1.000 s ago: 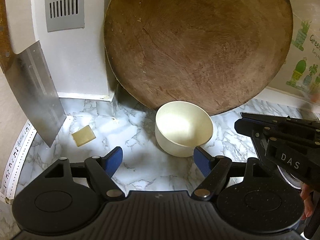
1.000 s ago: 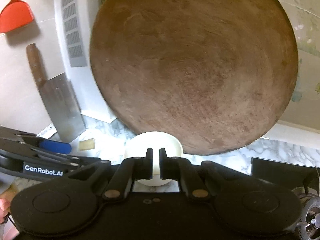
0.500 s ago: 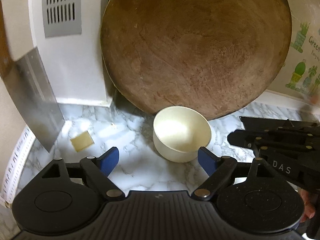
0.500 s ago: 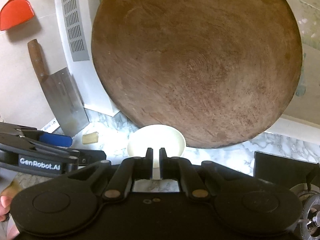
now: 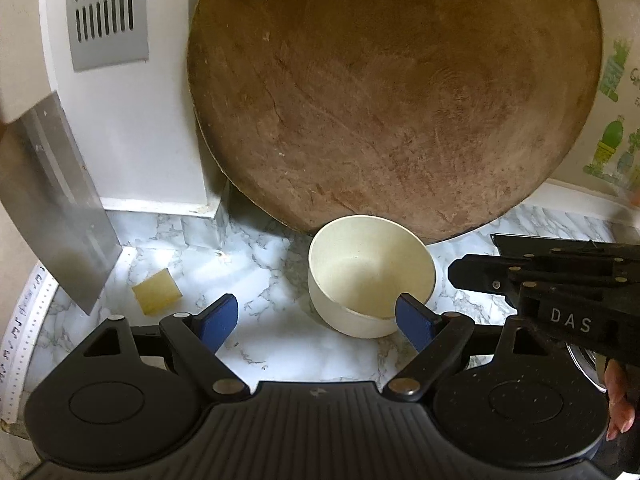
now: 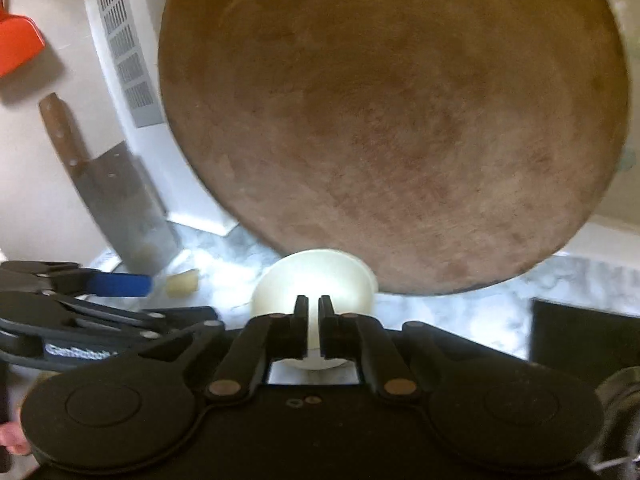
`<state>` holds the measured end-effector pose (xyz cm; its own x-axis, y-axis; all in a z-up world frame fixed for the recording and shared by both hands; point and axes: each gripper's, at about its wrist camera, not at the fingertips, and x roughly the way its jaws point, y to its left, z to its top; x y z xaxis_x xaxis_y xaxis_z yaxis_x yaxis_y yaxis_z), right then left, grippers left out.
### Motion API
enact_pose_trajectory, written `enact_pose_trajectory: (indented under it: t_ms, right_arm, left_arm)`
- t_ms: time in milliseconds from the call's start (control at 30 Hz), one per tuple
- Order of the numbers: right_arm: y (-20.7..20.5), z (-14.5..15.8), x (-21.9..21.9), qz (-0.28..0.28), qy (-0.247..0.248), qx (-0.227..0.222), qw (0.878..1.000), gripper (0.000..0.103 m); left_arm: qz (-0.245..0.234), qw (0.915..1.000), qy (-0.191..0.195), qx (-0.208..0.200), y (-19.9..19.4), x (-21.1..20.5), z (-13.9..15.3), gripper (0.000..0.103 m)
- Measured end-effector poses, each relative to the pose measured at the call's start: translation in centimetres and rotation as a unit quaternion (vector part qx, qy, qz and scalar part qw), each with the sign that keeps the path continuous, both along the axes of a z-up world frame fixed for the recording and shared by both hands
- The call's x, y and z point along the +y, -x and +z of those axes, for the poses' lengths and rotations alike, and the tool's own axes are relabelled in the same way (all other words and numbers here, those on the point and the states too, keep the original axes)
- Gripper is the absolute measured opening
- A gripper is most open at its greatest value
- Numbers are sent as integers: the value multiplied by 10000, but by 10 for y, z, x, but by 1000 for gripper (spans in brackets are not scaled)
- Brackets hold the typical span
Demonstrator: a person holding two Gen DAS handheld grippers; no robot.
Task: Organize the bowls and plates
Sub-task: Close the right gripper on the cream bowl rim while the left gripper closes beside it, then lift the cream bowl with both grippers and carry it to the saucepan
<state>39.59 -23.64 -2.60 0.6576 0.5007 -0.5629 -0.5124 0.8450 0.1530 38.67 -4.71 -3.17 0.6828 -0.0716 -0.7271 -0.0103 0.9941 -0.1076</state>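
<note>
Item: cream bowl [image 5: 370, 276], empty, sitting upright on the marble-patterned counter [image 5: 276, 344], directly in front of the large round wooden board [image 5: 394, 92] that is leaning against the wall; whether the bowl's far rim is touching the board cannot be told. Item: left gripper [image 5: 318, 320], blue pads, its jaws having just been opening and now standing wide; the right-hand pad is overlapping the bowl's near right rim in the left wrist view, with no pressing on the bowl visible, while the left-hand pad is hanging over bare counter well clear of the bowl. Item: right gripper [image 6: 314, 328], black fingers drawn almost together with only a thin slit between them, holding nothing, hovering just in front of the bowl in its own view and entering from the right edge of the left wrist view, beside the bowl. Item: cleaver [image 5: 52, 216], steel blade with wooden handle, standing against the left wall, blade tip down near the counter. Item: small pale yellow block [image 5: 157, 291], lying on the counter between cleaver and bowl. Item: grey vent grille [image 5: 106, 12], fixed on the white column left of the board. Item: red spatula [image 6: 18, 42], hanging at upper left in the right wrist view.
</note>
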Motion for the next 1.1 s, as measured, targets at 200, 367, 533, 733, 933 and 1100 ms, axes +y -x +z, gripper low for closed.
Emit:
enact_pose_trajectory:
  t_ms: [200,367,533,733,933,1100]
  right_arm:
    - [-32,-8,0,-296,121,458,9984,5]
    - [-55,-11,-3,-633,234,645,9956,5]
    - [-70,-20,0,-646,320,866,9936,5]
    - [-81,-28,4,-699,386,1015,9916,5]
    - [-87,-33,14,-737,618,1163,9885,5]
    - [-86,-33,21,-796,724,1184,9871,5]
  left_arm:
    - [51,9989,201,425,-37,3,-18,87]
    - [202,9973,310,634,-60,7,-30,87]
    - [306,9954,408,811,-73,7,-42,87]
    - [530,9918,548,1022,-83,12,-52,73]
    - [629,9874,676,1287,-89,17,-62,44]
    - [531,9873,802,1264,-86,13,-61,24]
